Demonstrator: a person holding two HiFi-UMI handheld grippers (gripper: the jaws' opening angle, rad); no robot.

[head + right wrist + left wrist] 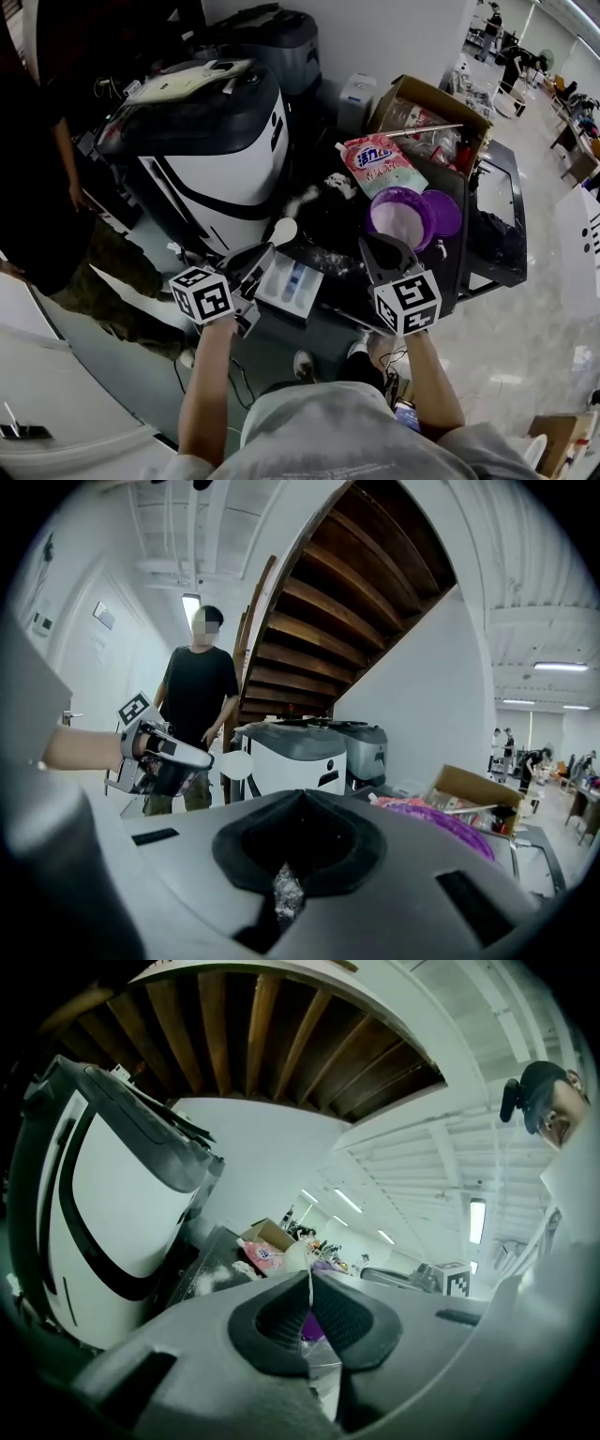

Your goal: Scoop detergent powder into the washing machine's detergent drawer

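Note:
My left gripper [253, 258] [307, 1283] is shut on the thin handle of a white scoop [282, 230] [296, 1256], whose bowl points up and away over the washing machine's open white detergent drawer [291, 283]. The right gripper view also shows the scoop [236, 766]. A purple tub of white powder [401, 217] [450, 822] stands on the dark table, its lid [443, 212] beside it. At the tub's near rim my right gripper [387, 247] [300, 799] has its jaws shut, with nothing visible between them. A pink detergent bag [380, 161] lies behind the tub.
The white and dark washing machine [211, 141] stands left of the table, with a second machine [281, 42] behind it. A cardboard box [427, 108] sits at the table's far end. A person in black [37, 178] [197, 700] stands at the left. Spilled powder dusts the table [323, 258].

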